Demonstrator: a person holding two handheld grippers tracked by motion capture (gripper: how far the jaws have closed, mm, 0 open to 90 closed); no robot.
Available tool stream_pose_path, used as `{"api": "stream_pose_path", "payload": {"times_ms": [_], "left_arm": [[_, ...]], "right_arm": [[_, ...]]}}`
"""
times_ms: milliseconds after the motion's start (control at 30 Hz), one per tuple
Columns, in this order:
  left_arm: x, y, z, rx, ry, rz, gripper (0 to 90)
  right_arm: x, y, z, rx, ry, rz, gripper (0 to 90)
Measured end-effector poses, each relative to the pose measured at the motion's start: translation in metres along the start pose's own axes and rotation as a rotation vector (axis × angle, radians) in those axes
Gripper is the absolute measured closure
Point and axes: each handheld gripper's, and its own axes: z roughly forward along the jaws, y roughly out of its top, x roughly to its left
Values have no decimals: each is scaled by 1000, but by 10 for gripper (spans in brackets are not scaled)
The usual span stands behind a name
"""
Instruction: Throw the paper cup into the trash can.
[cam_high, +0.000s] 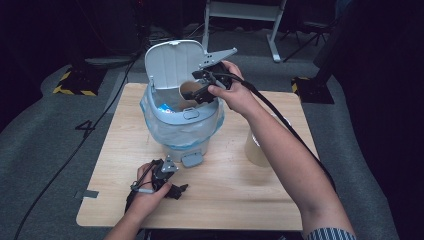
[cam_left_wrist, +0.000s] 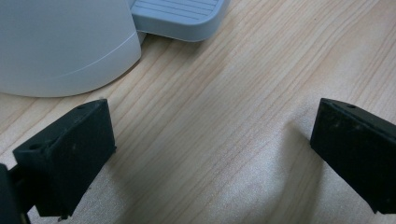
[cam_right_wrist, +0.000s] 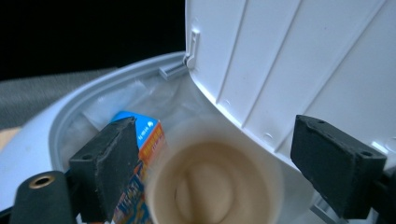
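A grey pedal bin (cam_high: 182, 131) lined with a clear bag stands mid-table, its lid (cam_high: 172, 62) raised. My right gripper (cam_high: 202, 92) is over the bin's mouth, open. A tan paper cup (cam_right_wrist: 215, 186) lies blurred between its jaws, mouth toward the camera, with a small gap to each jaw. Under it in the bin is a blue and orange carton (cam_right_wrist: 148, 140). My left gripper (cam_high: 176, 191) rests low on the wooden table (cam_high: 225, 195) in front of the bin, open with nothing in it (cam_left_wrist: 212, 154). The bin's base (cam_left_wrist: 60, 42) and pedal (cam_left_wrist: 180, 16) lie just beyond it.
A second tan paper cup (cam_high: 256, 147) stands on the table to the right of the bin, partly behind the right forearm. The raised lid (cam_right_wrist: 303, 60) is close behind the right gripper. Cables trail from both grippers. Dark floor surrounds the table.
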Motion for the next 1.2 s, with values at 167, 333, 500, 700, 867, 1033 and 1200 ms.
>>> {"api": "stream_pose_path", "payload": {"times_ms": [167, 333, 500, 700, 867, 1033, 1200], "left_arm": [[0, 0, 0, -3, 1, 1, 1], [0, 0, 0, -2, -4, 0, 1], [3, -4, -4, -1, -3, 10, 2], [9, -12, -11, 0, 12, -8, 2], [14, -16, -15, 0, 22, -10, 2], [17, -18, -17, 0, 24, -14, 2], [18, -19, -17, -3, 26, -24, 1]], "right_arm": [[1, 1, -7, -23, -30, 6, 155], [3, 4, -21, -3, -16, -9, 155], [11, 1, -52, 13, -14, -19, 156], [14, -8, -88, 43, -33, -7, 157], [16, -17, -112, 50, -50, 4, 157], [22, -32, -146, 29, -73, 21, 157], [28, -43, -170, 15, -83, 32, 157]]}}
